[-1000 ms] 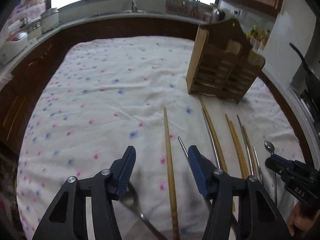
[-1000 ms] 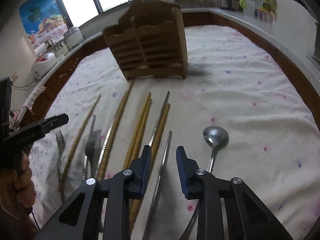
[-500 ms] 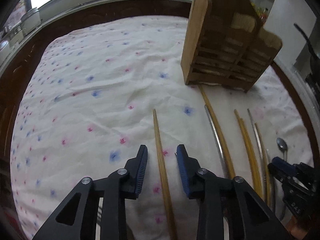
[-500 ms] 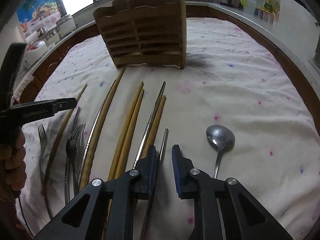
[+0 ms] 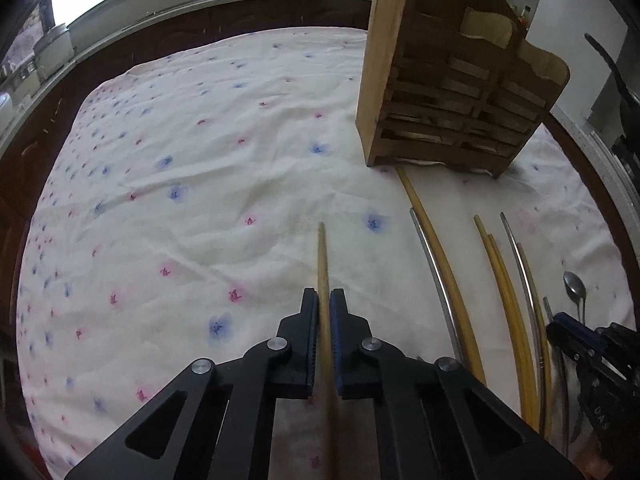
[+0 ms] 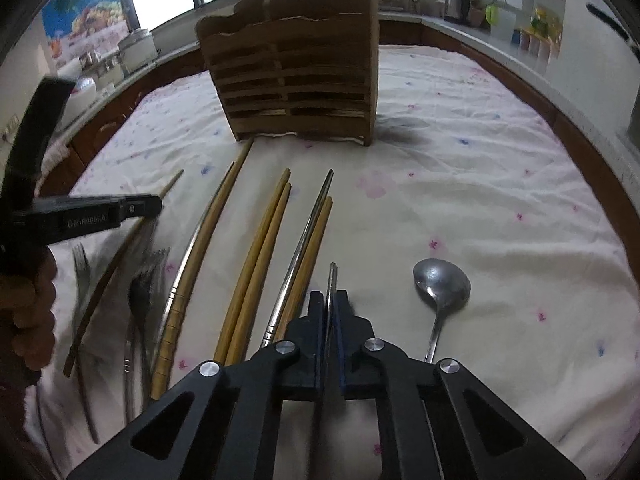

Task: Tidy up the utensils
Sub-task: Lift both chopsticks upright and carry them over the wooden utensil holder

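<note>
My left gripper [image 5: 324, 300] is shut on a wooden chopstick [image 5: 322, 256] that points forward over the flowered cloth. My right gripper [image 6: 330, 298] is shut on a metal chopstick [image 6: 331, 280]. A slatted wooden utensil holder [image 5: 452, 108] stands upright at the far side; it also shows in the right wrist view [image 6: 296, 80]. Between the grippers lie more wooden chopsticks [image 6: 260, 256] and a metal chopstick [image 6: 304, 248]. A metal spoon [image 6: 440, 288] lies right of my right gripper. Forks [image 6: 140, 292] lie at the left, blurred.
The white flowered cloth [image 5: 180, 184] covers a table with a dark wooden rim [image 5: 24, 136]. A counter with a kettle [image 6: 456, 0] and jars runs along the far right. A rice cooker [image 6: 136, 48] sits far left.
Both grippers have closed: the left on the wooden chopstick, the right on the metal chopstick. Both have moved forward toward the holder.
</note>
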Motion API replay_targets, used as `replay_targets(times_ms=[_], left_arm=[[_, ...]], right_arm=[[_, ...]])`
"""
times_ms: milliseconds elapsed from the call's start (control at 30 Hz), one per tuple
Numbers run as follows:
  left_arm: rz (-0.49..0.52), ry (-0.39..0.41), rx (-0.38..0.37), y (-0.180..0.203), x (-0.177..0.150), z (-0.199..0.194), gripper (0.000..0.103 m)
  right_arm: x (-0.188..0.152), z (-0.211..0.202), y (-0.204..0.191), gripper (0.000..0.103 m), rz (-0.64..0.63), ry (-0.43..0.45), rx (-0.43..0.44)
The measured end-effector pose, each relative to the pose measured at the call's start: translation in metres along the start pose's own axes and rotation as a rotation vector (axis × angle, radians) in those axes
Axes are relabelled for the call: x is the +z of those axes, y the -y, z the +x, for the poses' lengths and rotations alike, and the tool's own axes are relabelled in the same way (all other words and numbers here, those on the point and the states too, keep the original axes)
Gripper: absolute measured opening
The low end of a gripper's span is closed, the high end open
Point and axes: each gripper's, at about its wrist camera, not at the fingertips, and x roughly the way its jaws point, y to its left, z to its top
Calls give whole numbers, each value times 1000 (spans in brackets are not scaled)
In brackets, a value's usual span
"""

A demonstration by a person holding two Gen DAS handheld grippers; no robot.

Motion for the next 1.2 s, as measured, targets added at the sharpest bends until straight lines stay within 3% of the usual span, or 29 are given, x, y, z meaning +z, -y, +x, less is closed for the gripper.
replay_targets(times_ms=[300,700,1200], left_arm=[[-44,106,-60,-8,-13,-63,4],[-113,274,-152,-20,-60,-170,4],[-112,346,-175,-15,-82,-215,5]], right_arm=[[11,-46,9,4,64,92,97],[22,-111,7,4,53,246,140],[21,-136,10,4,64,308,163]])
